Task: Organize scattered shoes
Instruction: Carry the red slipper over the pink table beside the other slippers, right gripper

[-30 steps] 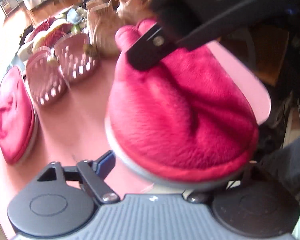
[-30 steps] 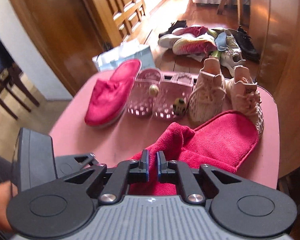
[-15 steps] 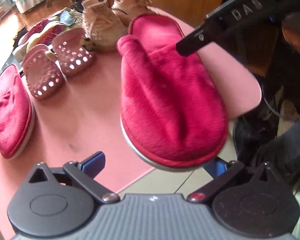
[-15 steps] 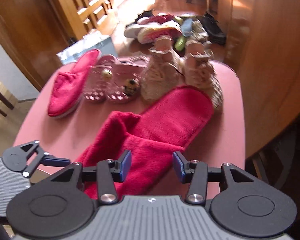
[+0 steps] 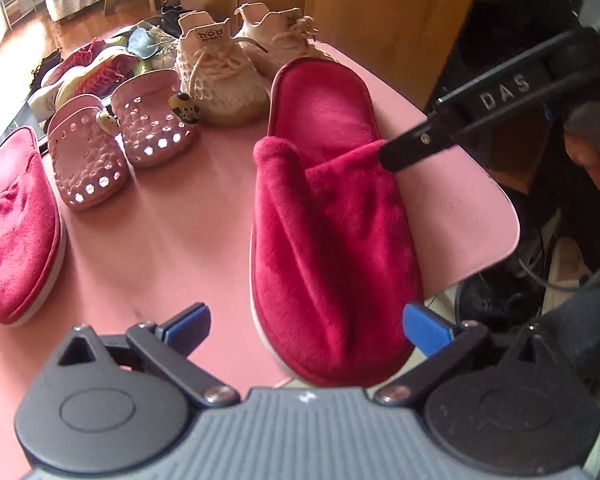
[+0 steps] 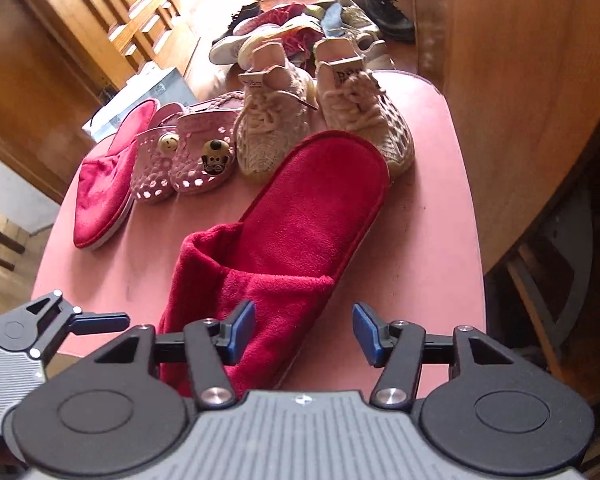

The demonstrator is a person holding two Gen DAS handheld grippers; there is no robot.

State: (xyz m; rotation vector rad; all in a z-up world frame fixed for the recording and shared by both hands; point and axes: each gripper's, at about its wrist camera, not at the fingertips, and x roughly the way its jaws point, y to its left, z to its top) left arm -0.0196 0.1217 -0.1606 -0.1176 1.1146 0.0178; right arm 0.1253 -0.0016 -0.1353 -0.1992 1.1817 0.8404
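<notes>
Both tongs spread apart, gripping nothing. Left tongs (image 5: 306,326) straddle the toe of the near red slipper (image 5: 332,216), which lies flat at the desk's (image 5: 160,240) near edge, toe overhanging. Right tongs (image 6: 304,334) hover over its upper. Second red slipper (image 5: 16,236) at left edge; pink clogs (image 5: 120,148) and beige sneakers (image 5: 220,76) along far edge.

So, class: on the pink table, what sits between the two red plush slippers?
In the left wrist view, the pair of pink perforated clogs and bare pink table lie between the far red slipper and the near one.
</notes>
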